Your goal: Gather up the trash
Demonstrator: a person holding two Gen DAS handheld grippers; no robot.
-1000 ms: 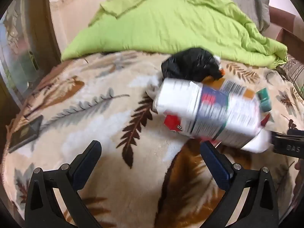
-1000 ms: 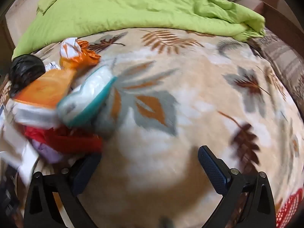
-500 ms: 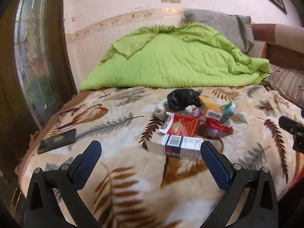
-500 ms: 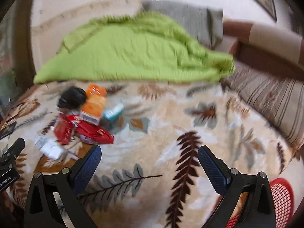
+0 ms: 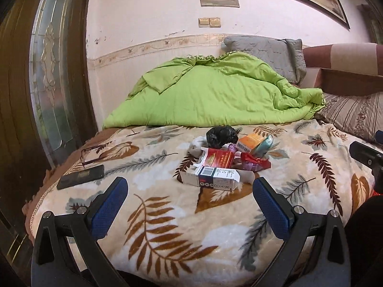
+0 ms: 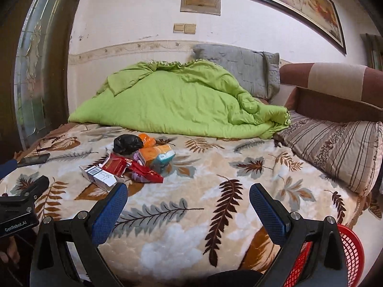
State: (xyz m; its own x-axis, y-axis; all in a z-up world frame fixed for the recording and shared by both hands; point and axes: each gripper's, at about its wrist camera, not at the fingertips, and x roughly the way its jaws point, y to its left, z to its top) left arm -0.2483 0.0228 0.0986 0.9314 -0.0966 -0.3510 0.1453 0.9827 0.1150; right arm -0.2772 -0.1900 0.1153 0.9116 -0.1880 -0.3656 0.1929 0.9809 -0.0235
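A red mesh basket (image 6: 344, 256) is seen only in the right wrist view, low beside the near right corner of the bed; what it holds cannot be made out. Only the left wrist view shows a pair of glasses (image 5: 89, 153) near the left edge of the blanket, just behind a dark phone (image 5: 81, 177), which also appears in the right wrist view (image 6: 33, 159). A white sock-like cloth (image 5: 196, 146) behind the pile is visible in the left wrist view alone.

The bed is covered by a cream blanket (image 5: 167, 227) printed with brown and grey leaves. A crumpled green quilt (image 5: 215, 98) lies along the far edge, with a grey pillow (image 5: 265, 55) against the pink wall and a striped pillow (image 6: 335, 148) at the right edge. A framed picture (image 6: 287, 2) hangs on the wall, and a dark door with a frosted glass panel (image 5: 50, 76) stands at the left.

The trash is heaped near the middle of the blanket, toward the left: a white carton (image 5: 213, 178) at the near side, a red box (image 5: 219, 159) behind it, a red wrapper (image 5: 255, 161), an orange pack (image 5: 249, 142) touching a teal pack (image 5: 264, 143), and a black bag (image 5: 221, 136) at the back.

The left gripper (image 5: 190, 203) is held above the near edge with its jaws spread wide and nothing between them. The right gripper (image 6: 189, 205) is likewise spread and unloaded, well apart from the pile.
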